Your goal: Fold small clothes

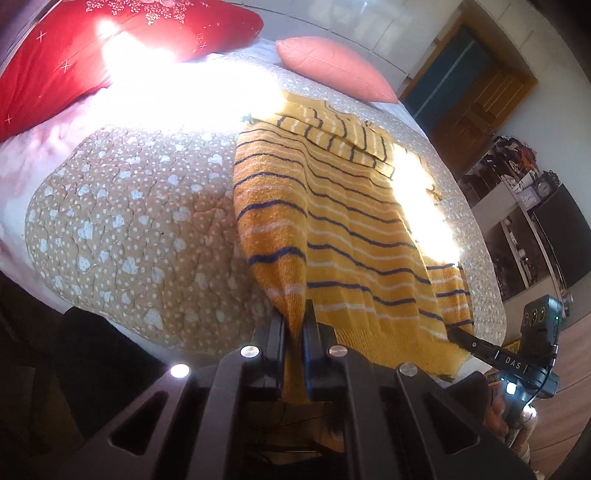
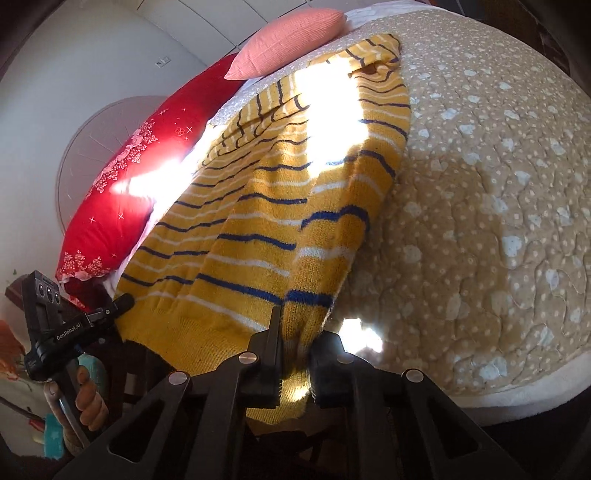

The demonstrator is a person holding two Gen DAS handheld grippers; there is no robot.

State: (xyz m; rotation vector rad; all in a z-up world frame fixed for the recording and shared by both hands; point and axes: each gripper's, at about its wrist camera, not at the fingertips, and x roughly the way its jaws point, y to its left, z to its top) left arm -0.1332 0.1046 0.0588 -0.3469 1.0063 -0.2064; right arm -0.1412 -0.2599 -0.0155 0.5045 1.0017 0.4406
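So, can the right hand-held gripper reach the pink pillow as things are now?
Probably not. The right hand-held gripper is shut on the near hem of the yellow striped sweater, and the pink pillow lies at the far end of the bed, beyond the whole sweater. It would have to let go first.

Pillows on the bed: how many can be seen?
2. The red flower-printed pillow lies at the far end of the bed, and the smaller pink knitted cushion lies beside it, beyond the yellow striped sweater. More may be hidden out of frame.
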